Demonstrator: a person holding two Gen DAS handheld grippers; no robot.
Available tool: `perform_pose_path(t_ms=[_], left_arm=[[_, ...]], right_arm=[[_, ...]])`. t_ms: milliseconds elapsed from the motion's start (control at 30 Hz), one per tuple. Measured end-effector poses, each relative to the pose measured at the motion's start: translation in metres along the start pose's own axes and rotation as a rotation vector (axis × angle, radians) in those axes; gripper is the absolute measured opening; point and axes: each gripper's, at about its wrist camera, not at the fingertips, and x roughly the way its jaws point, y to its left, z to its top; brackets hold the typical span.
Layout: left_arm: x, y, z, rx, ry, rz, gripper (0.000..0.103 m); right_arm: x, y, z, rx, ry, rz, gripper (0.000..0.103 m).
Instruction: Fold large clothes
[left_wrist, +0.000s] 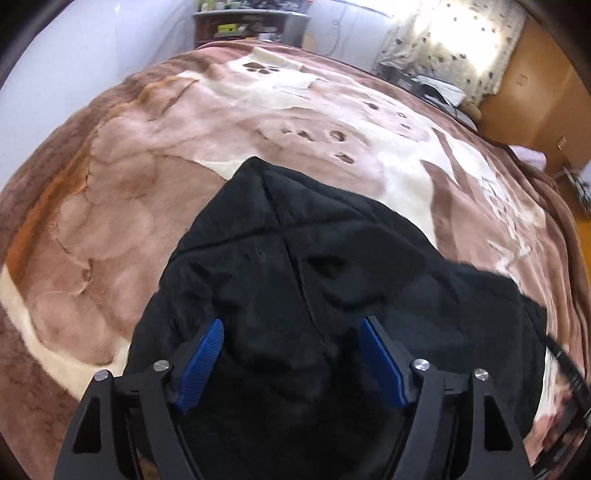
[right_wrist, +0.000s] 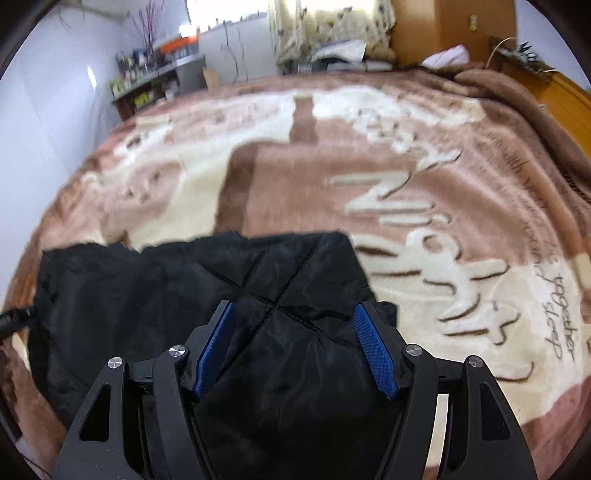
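A black quilted garment (left_wrist: 295, 266) lies bunched on a brown and cream blanket (left_wrist: 129, 192). It also shows in the right wrist view (right_wrist: 258, 280), on the blanket (right_wrist: 424, 192) with cream lettering. My left gripper (left_wrist: 291, 325) is open just above the garment's near part, blue pads (left_wrist: 201, 365) wide apart with cloth beneath them. My right gripper (right_wrist: 293, 310) is open too, pads (right_wrist: 375, 350) spread over the garment's right end. Neither holds cloth.
The bed fills both views. A cluttered shelf (left_wrist: 243, 26) stands past the far end, white wall on the left, a wooden wardrobe (left_wrist: 532, 99) and curtained window (left_wrist: 450, 40) on the right. A dark strap (left_wrist: 569, 373) lies at the garment's right edge.
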Motion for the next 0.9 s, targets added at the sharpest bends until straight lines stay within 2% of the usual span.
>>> perform_pose_path(t_ms=[167, 267, 400, 533, 633, 900], left_arm=[[-0.040, -0.013, -0.037, 0.036, -0.055, 0.002, 0.086], [-0.062, -0.025, -0.067, 0.074, -0.071, -0.003, 0.087], [-0.087, -0.037, -0.105, 0.103, -0.104, 0.055, 0.091], [-0.112, -0.047, -0.137, 0.114, -0.138, 0.049, 0.091], [-0.129, -0.055, -0.157, 0.138, -0.180, 0.074, 0.091], [-0.158, -0.077, -0.196, 0.232, -0.236, 0.059, 0.092]], right_arm=[[-0.047, 0.006, -0.021, 0.003, -0.046, 0.012, 0.067], [-0.070, 0.012, -0.042, -0.020, -0.073, 0.012, 0.070], [-0.103, 0.026, -0.071, -0.117, -0.125, -0.023, 0.074], [-0.126, 0.037, -0.094, -0.169, -0.150, -0.055, 0.074], [-0.143, 0.044, -0.111, -0.183, -0.174, -0.068, 0.074], [-0.165, 0.048, -0.147, -0.143, -0.190, -0.079, 0.074]])
